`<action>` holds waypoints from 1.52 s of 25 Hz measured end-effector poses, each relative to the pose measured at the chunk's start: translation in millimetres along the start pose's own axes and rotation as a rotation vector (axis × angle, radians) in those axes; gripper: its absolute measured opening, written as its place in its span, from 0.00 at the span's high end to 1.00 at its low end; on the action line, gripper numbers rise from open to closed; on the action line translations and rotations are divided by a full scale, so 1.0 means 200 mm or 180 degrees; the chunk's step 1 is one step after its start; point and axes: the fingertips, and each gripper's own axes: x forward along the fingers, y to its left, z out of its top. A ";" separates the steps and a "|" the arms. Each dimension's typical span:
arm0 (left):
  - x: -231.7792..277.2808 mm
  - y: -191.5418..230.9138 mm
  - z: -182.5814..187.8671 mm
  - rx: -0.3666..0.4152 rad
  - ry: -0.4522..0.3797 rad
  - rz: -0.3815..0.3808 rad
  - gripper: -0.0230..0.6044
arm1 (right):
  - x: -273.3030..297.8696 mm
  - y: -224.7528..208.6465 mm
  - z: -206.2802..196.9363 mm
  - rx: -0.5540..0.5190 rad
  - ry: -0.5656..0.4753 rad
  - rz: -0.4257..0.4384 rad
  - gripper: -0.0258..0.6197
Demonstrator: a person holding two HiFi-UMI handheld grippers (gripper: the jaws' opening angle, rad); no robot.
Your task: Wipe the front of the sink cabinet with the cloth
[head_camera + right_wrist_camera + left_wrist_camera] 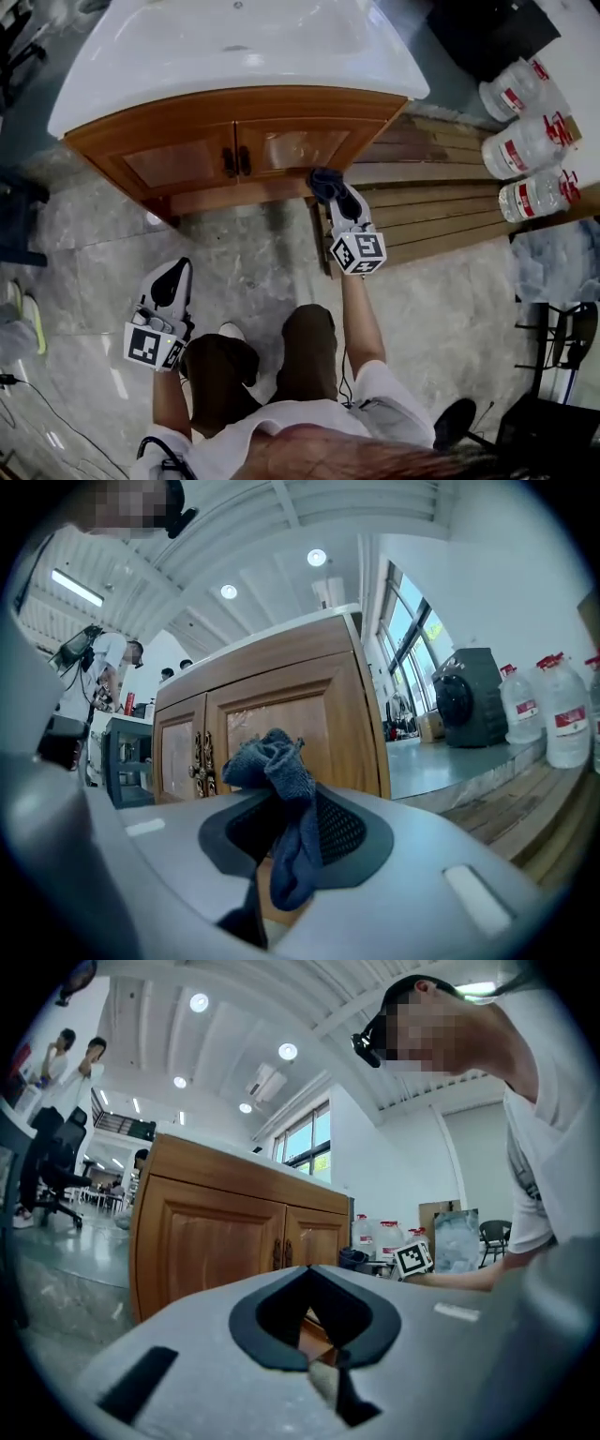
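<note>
The wooden sink cabinet (187,159) with two doors and a white basin top (234,47) stands ahead of me. My right gripper (330,190) is shut on a dark blue cloth (323,178), held close to the lower right corner of the cabinet front. In the right gripper view the cloth (281,780) bunches up between the jaws, with the right door (281,714) just behind it. Whether the cloth touches the wood I cannot tell. My left gripper (171,274) hangs low over the floor, well short of the cabinet (216,1241), shut and empty.
Wooden planks (441,202) lie on the floor right of the cabinet, and three large water jugs (525,145) stand beyond them. The person's knees (309,337) are below the grippers. Dark furniture (19,225) sits at the left edge, and black stands (553,337) at the right.
</note>
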 end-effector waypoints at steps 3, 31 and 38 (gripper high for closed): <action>0.13 -0.01 0.17 -0.0089 0.0033 -0.0146 0.96 | -0.05 0.10 0.18 0.0043 0.0130 0.0044 0.81; -0.73 -1.13 2.97 0.0066 -0.0258 0.0130 0.95 | -1.57 1.17 3.34 0.0078 -0.0200 0.0812 0.83; -0.98 -1.09 3.03 0.0070 -0.0225 0.0132 0.95 | -1.67 1.40 3.32 0.0101 -0.0149 0.0744 0.83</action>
